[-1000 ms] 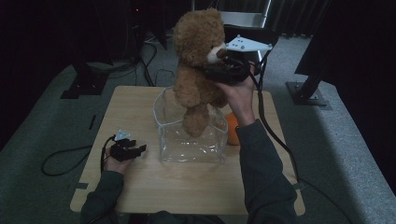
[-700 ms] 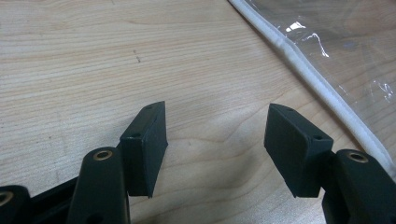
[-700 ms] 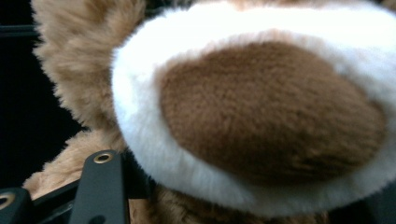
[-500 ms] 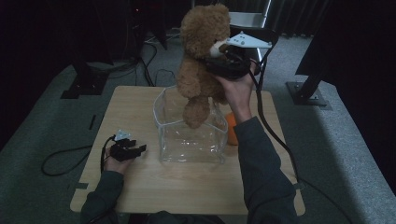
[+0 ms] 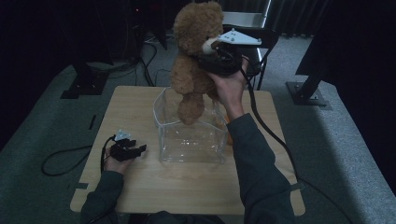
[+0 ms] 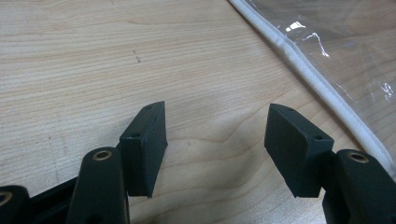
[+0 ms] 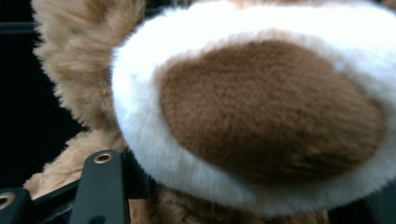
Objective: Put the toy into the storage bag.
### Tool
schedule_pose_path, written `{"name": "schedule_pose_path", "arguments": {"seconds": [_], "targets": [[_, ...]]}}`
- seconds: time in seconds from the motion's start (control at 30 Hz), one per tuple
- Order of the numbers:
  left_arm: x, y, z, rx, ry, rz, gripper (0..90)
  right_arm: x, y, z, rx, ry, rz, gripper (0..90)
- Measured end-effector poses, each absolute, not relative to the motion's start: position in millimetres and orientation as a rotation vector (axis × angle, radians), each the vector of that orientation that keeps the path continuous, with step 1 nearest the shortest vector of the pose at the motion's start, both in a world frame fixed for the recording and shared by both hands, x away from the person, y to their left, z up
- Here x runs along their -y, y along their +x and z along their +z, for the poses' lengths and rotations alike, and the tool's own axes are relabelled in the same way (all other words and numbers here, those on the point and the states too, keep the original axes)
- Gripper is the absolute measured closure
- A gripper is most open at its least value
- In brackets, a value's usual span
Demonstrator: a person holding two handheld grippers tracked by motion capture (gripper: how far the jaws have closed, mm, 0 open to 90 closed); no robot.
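A brown teddy bear hangs upright over the clear plastic container in the middle of the wooden table. My right gripper is shut on its right side and holds it up. One leg dangles to about the height of the container's rim. In the right gripper view a white and brown paw pad presses close above the fingers. My left gripper rests on the table left of the container, open, with bare wood between its pads. The container's white-edged wall lies just ahead and to the right.
A small orange thing peeks out behind the container's right side. Cables trail from both grippers, one off the table's left edge. Dark stands and a chair stand on the grey floor beyond the far edge.
The right hand has lifted the bear a little higher over the container. The left hand and its gripper have stayed where they were.
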State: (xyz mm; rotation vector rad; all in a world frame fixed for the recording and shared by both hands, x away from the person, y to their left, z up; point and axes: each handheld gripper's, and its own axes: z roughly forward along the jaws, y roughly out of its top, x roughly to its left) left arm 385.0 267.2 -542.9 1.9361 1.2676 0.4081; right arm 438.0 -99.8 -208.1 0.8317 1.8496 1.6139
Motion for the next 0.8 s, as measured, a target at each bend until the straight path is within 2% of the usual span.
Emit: {"name": "schedule_pose_path", "arguments": {"seconds": [0.8], "targets": [[-267, 385, -543, -1.267, 1.936, 0.406, 39.5, 74, 456, -219, -1.829, 0.864, 1.532, 37.6]]}}
